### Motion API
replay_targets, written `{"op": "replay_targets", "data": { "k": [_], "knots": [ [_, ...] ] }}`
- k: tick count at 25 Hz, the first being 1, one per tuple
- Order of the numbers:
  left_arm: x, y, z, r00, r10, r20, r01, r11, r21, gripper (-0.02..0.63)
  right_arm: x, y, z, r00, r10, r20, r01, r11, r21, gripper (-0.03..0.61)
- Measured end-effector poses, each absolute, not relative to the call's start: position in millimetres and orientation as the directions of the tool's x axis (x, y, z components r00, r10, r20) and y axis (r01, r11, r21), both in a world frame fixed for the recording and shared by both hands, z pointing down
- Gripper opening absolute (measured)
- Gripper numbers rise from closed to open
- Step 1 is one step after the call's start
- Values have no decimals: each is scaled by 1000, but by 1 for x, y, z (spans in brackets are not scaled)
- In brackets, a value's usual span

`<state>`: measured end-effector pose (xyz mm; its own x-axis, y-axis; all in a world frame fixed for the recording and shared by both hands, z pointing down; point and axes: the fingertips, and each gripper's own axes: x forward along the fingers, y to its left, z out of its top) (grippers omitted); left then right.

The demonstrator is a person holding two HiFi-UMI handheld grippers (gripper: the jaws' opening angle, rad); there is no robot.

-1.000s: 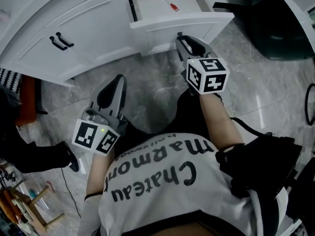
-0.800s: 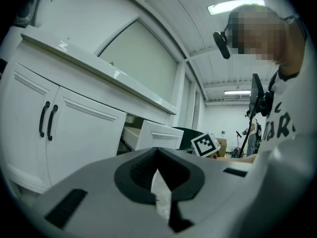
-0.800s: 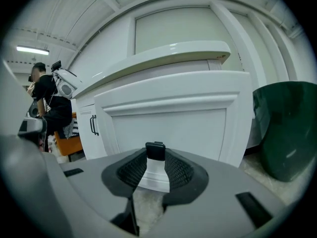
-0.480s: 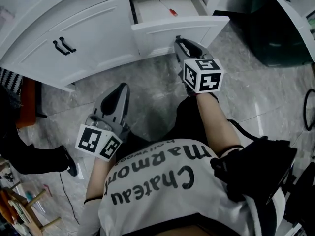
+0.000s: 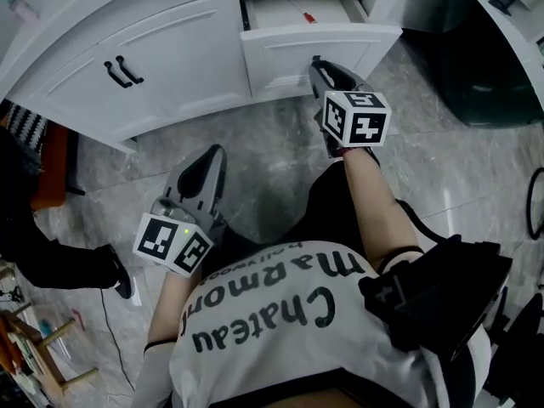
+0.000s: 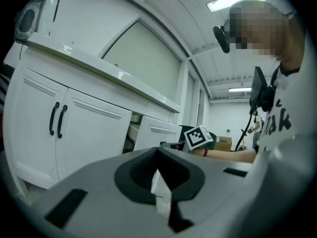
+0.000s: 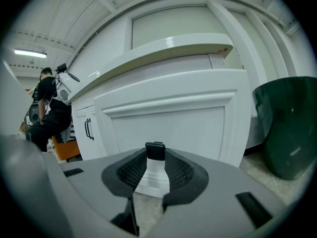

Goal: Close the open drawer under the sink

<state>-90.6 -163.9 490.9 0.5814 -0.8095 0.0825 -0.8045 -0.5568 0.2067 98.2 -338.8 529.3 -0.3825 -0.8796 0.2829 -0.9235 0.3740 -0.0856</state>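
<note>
The white drawer (image 5: 297,51) under the counter stands a little way out of the cabinet, and a small red item (image 5: 309,17) lies inside it. My right gripper (image 5: 317,63) is up against the drawer front (image 7: 168,125), its jaws closed on a small black handle (image 7: 155,151) that fills the gap between the tips. My left gripper (image 5: 211,160) hangs over the floor to the left, well short of the cabinet. Its tips meet in the left gripper view (image 6: 157,153) with nothing between them.
Two white cabinet doors with black handles (image 5: 123,69) stand left of the drawer. A dark green bin (image 5: 489,66) stands at the right by the cabinet's end. A person in dark clothes (image 5: 34,245) crouches at the far left. The floor is grey marble.
The drawer has slid further into the cabinet, and my right gripper has moved forward with it at the drawer front. My left gripper has hardly moved.
</note>
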Motion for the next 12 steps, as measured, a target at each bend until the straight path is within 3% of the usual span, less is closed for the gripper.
{"op": "replay_targets", "data": {
  "k": [12],
  "knots": [
    [-100, -163, 496, 543, -835, 89, -830, -518, 205, 8, 97, -365, 533, -379, -876, 298, -925, 370, -88, 120]
  ]
}}
